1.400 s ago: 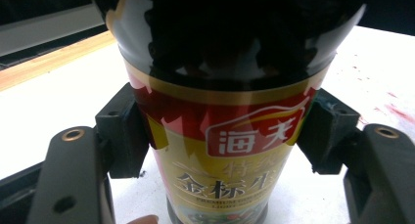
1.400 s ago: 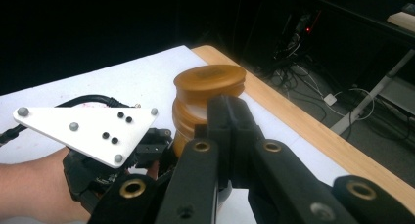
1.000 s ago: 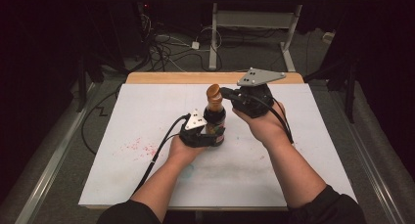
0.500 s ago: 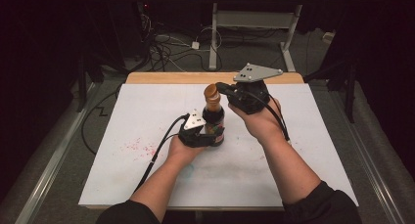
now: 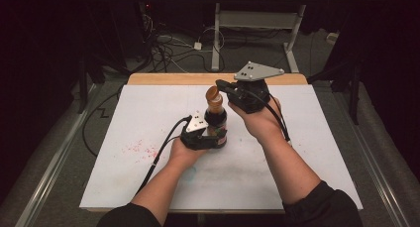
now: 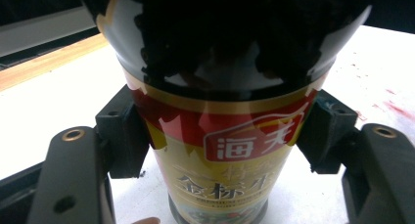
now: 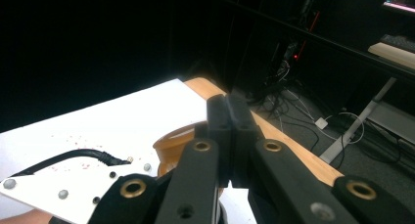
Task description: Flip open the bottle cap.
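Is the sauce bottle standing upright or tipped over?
Upright. The bottle stands on the table, cap topmost, with the left gripper clamped around its body.

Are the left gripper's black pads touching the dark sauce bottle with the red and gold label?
Touching. In the left gripper view both pads of the left gripper press against the sides of the sauce bottle, with no gap at either side.

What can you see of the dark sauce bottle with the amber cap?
The dark glass sauce bottle with a red-and-gold label stands upright on the white table sheet. The left tongs clamp its labelled body from both sides. Its amber cap sits on top, with the shut right tongs at the cap.
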Demonstrator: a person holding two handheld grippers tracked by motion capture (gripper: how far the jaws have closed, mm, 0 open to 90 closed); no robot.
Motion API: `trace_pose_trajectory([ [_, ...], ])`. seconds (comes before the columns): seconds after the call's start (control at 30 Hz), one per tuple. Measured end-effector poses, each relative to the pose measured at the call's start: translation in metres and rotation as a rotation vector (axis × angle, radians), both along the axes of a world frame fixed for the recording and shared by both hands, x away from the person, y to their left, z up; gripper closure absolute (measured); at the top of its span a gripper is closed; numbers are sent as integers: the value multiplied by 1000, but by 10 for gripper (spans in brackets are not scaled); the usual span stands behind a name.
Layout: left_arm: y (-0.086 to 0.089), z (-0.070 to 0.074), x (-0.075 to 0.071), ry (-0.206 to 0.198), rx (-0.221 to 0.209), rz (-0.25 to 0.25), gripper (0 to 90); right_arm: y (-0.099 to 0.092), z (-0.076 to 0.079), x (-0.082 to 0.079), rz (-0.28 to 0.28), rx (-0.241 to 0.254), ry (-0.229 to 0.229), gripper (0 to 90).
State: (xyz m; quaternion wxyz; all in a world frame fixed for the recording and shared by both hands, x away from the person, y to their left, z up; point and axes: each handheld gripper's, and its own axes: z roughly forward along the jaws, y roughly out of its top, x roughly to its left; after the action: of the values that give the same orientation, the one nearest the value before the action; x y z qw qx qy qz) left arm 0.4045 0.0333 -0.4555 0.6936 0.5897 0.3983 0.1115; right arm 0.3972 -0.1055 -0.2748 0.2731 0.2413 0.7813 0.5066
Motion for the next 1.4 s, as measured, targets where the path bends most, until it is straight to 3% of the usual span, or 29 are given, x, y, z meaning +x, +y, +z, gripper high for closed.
trace_pose_trajectory([
  [0.2,-4,0,-1,-4,13,14,298,5,4,0,13,32,-12,900],
  [0.27,-9,0,-3,-35,37,-11,297,12,8,-2,37,31,-20,900],
  [0.33,-13,1,-2,-32,49,-9,296,26,9,-4,39,-36,-41,900],
  [0.37,-11,1,0,-16,36,-3,296,32,8,-3,48,-52,-37,900],
  [0.43,-5,1,3,11,0,-1,294,36,6,-3,60,-36,-30,900],
  [0.5,-3,0,2,9,-11,-6,293,36,7,-4,60,-33,-29,900],
  [0.57,-3,-1,2,0,19,2,292,33,6,-3,59,-24,-21,900],
  [0.6,-4,-1,2,0,-12,-4,291,31,5,-3,57,-20,-17,900],
  [0.63,-4,-1,2,2,-15,-5,291,29,5,-3,53,-19,-18,900],
  [1.0,-4,0,2,3,-14,-6,288,-11,-3,-8,7,-10,-5,900],
  [1.4,-4,0,3,7,-19,-7,285,-43,-29,-3,-42,-4,48,900],
])
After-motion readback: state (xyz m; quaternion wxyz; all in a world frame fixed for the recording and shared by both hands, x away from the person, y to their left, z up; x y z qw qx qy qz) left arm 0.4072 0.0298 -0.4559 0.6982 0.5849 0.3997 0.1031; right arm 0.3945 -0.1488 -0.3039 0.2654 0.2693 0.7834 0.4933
